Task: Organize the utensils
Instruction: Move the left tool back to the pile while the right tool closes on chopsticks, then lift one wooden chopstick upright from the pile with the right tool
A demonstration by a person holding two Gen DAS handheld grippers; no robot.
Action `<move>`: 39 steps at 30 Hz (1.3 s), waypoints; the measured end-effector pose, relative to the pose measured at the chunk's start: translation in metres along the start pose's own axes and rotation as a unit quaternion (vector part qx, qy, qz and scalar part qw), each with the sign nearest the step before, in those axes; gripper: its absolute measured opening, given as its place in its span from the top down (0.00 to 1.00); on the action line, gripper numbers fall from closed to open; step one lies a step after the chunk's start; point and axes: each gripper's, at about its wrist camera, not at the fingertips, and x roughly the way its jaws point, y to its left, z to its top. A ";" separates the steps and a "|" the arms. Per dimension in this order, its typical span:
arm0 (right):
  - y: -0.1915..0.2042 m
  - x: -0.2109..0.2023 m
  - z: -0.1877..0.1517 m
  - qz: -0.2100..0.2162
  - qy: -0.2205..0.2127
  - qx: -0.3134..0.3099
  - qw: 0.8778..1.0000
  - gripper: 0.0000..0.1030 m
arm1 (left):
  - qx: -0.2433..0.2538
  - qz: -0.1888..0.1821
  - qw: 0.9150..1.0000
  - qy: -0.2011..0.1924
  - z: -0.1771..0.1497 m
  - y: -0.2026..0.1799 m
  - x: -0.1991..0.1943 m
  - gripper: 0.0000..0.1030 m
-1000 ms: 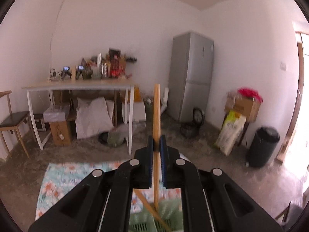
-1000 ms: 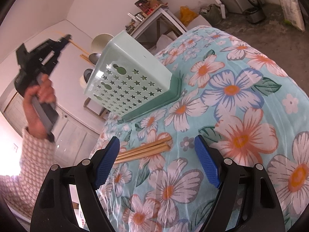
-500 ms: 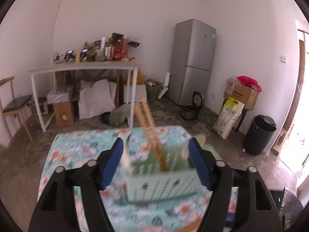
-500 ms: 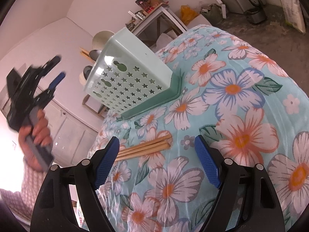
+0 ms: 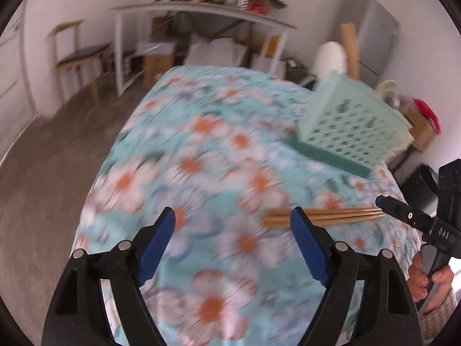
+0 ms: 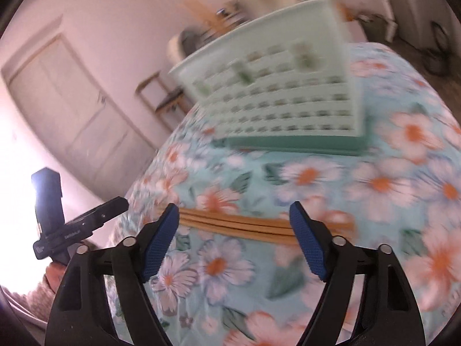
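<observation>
Left tool [image 5: 232, 248]: tilted downward, jaws wide apart, just been opening, nothing between blue pads. Right tool [image 6: 234, 240]: also angled down, jaws apart, just been closing a little, pads pressing on nothing. Right hand [image 5: 429, 279] wraps right tool's handle, seen at left view's lower right edge; cuff below it.

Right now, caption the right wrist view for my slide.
Open right gripper above chopsticks on the floral cloth, green basket behind.
</observation>
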 end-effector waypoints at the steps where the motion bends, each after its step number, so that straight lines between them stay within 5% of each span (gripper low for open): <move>1: 0.013 0.004 -0.001 -0.017 0.002 -0.034 0.999 0.36 | -0.010 0.000 1.000 -0.001 -0.003 0.004 -0.001 0.23; 6: 0.062 0.025 -0.009 -0.086 0.035 -0.196 0.976 0.54 | -0.022 0.002 1.000 0.010 -0.019 0.007 0.003 0.23; 11: 0.090 0.042 -0.022 -0.122 0.061 -0.323 0.936 0.67 | -0.008 0.023 1.000 0.016 -0.032 0.003 0.012 0.18; 20: 0.112 0.071 -0.053 -0.178 0.059 -0.454 0.871 0.85 | 0.027 0.056 0.998 0.000 -0.043 -0.011 0.017 0.10; 25: 0.104 0.061 -0.047 -0.178 0.050 -0.444 0.877 1.00 | 0.000 0.024 1.000 -0.007 -0.040 -0.003 0.016 0.06; 31: 0.103 0.058 -0.035 -0.170 0.047 -0.417 0.892 1.00 | 0.004 0.028 1.000 -0.007 -0.040 -0.005 0.017 0.06; 35: 0.107 0.068 -0.041 -0.167 0.068 -0.432 0.884 1.00 | 0.000 0.022 1.000 -0.010 -0.040 -0.004 0.016 0.06; 39: 0.110 0.070 -0.049 -0.172 0.073 -0.452 0.872 0.85 | 0.006 0.027 1.000 -0.007 -0.040 -0.005 0.017 0.06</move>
